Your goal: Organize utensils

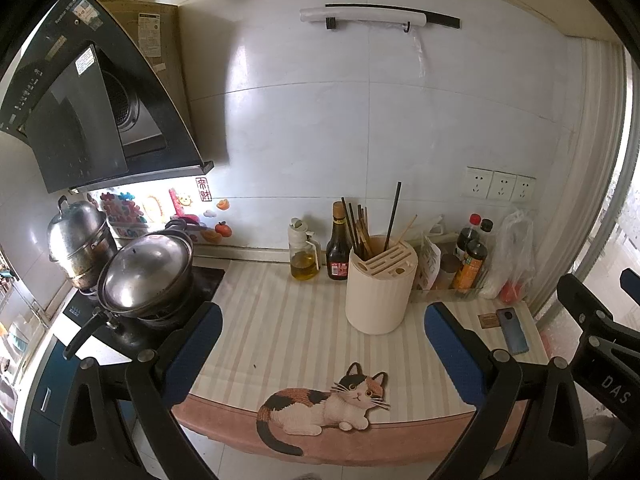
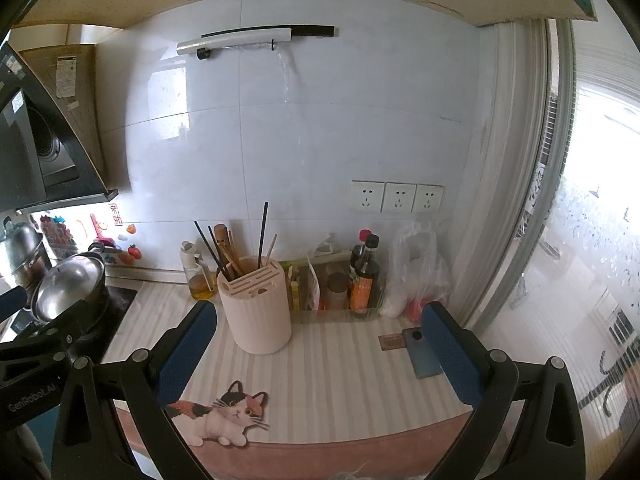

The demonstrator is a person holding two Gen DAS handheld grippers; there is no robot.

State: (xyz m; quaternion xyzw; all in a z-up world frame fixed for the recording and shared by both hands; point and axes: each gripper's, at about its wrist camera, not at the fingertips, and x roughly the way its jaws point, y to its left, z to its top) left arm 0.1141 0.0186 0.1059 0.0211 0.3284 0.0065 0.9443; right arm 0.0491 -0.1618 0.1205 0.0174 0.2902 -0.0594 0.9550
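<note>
Jaws on both your left gripper (image 1: 322, 354) and right gripper (image 2: 320, 350) gape wide, empty. Chopsticks (image 1: 357, 227) stand in the cream holder (image 1: 378, 292) mid-bench: probably light, stiff, slippery sticks, so pinch one high on its shaft.

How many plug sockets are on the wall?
3, side by side in a row on the white tiled wall, above the bottles: left socket, middle socket, right socket. None seem hidden.
</note>
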